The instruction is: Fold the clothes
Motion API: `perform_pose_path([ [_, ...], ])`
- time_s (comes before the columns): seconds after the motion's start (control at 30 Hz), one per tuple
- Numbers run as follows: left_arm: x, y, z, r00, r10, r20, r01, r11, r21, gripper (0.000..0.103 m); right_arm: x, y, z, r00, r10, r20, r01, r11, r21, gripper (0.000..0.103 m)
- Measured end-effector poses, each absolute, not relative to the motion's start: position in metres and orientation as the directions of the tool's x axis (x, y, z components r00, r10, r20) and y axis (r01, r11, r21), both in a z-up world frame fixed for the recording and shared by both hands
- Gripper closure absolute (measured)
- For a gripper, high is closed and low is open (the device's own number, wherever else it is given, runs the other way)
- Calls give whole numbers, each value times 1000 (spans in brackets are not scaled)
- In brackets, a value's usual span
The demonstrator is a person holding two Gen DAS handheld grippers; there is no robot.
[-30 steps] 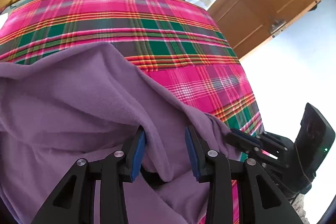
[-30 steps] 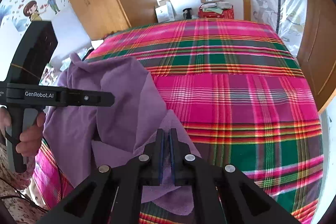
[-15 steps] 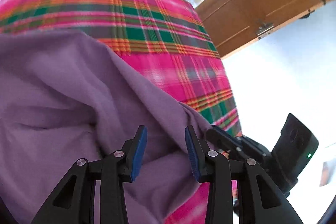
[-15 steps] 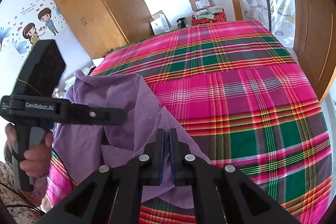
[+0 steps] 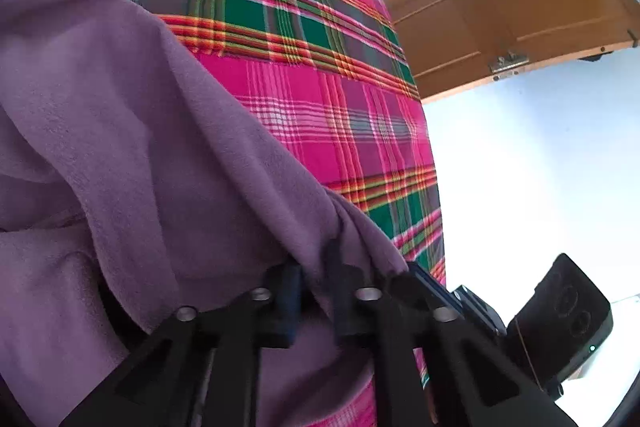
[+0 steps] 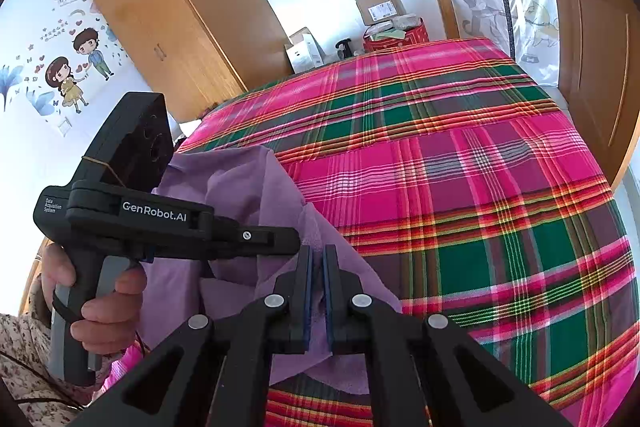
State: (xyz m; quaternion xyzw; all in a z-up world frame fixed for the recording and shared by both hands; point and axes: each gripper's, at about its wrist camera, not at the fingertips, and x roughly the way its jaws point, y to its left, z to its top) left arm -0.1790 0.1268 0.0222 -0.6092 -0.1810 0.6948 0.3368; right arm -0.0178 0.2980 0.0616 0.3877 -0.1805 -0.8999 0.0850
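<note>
A purple fleece garment (image 5: 140,147) lies bunched near the left edge of a plaid bedspread (image 6: 480,207). In the left wrist view my left gripper (image 5: 316,271) has a fold of the garment pinched between its jaws, which are closing; cloth drapes over the fingertips. My right gripper (image 6: 317,255) is shut on the garment's edge (image 6: 240,187) close beside it. The left gripper's body (image 6: 160,223) reaches in from the left, held by a person's hand (image 6: 104,307). The right gripper's tip (image 5: 420,277) shows just right of the left one.
The plaid bed (image 5: 320,107) stretches away beyond the garment. A wooden wardrobe (image 6: 180,27) stands at the back left, cardboard boxes (image 6: 380,7) sit past the bed's far end, and a wooden door (image 5: 500,27) is to the right.
The left gripper dropped toward the cloth and its jaws, wide apart before, have closed on a fold. The right gripper stayed shut on the garment's edge and shifted slightly.
</note>
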Motion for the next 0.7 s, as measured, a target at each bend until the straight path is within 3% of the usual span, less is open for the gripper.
perform_pose_path([
  [0.7, -175, 123, 65, -134, 748, -650, -325, -652, -685, 100, 9, 311, 82, -761, -262, -593, -33, -898, 438, 99],
])
